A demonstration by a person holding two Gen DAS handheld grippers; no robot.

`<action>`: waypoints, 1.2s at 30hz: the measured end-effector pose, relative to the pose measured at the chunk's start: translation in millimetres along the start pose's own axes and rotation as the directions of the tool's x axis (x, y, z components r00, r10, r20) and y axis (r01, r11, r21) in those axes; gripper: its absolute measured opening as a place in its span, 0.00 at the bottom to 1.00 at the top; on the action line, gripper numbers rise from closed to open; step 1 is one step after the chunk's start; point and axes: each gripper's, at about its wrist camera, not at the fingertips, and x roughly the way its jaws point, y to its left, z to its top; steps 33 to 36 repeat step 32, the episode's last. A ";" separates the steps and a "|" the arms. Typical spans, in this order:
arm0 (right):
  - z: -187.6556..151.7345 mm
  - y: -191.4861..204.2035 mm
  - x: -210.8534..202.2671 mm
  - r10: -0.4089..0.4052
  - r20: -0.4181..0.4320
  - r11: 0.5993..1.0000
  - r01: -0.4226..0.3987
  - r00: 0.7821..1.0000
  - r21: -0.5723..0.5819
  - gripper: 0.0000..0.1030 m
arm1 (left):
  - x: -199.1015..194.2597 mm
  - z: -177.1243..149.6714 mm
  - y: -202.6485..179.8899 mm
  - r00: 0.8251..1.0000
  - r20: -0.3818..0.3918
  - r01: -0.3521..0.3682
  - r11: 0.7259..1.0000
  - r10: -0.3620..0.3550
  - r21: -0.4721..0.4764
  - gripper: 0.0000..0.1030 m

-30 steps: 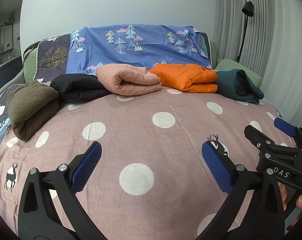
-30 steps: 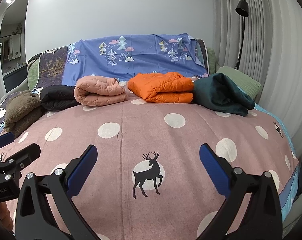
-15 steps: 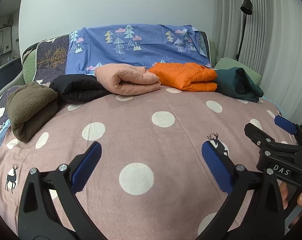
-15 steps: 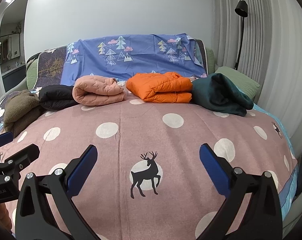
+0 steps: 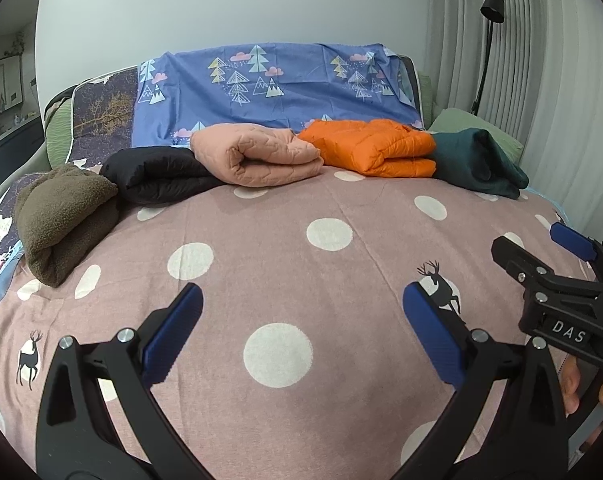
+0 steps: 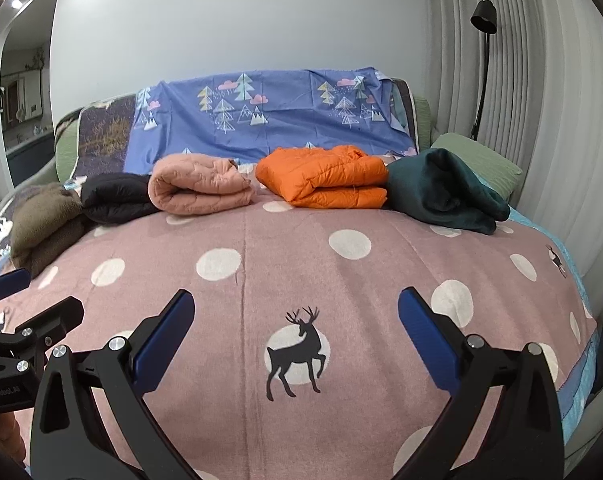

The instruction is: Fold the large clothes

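Folded clothes sit in a row across the far side of the bed, well ahead of both grippers, none being held. Left to right: brown fleece point(image 5: 63, 216) at far left, ahead and left of the left gripper point(image 5: 301, 332); black jacket point(image 5: 157, 174) touching it; pink quilted piece point(image 5: 257, 156) rolled, overlapping the black one's edge; orange puffer jacket point(image 5: 375, 150) folded flat, just beside the pink; dark green garment point(image 5: 479, 162) at far right, touching the orange, ahead and right of the right gripper point(image 6: 295, 340). Pink polka-dot bedspread point(image 5: 285, 264) with deer prints lies smooth under both tools, nothing on it near the fingertips. Left gripper jaws spread wide, blue pads empty, hovering above the spread. Right gripper jaws also spread wide, empty, deer print directly between its fingers. Each tool shows at the edge of the other's view, side by side, apart. Fingers of a hand point(image 5: 589, 390) show on the right tool's handle. Blue tree-print sheet point(image 6: 269, 120) drapes the headboard behind the clothes. Black floor lamp point(image 6: 483, 60) and curtain at far right.
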 end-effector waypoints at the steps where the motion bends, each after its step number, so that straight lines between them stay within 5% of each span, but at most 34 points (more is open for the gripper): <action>1: 0.0 0.2 0.5 0.002 0.000 1.000 -0.002 1.000 -0.001 0.99 | -0.9 0.4 -0.7 1.000 0.001 -0.001 1.000 0.001 0.005 0.98; 36: -0.3 -13.0 -3.2 -0.026 -0.005 1.000 0.026 1.000 0.017 0.99 | -17.6 -5.5 -5.3 1.000 0.011 0.011 1.000 -0.011 0.016 0.98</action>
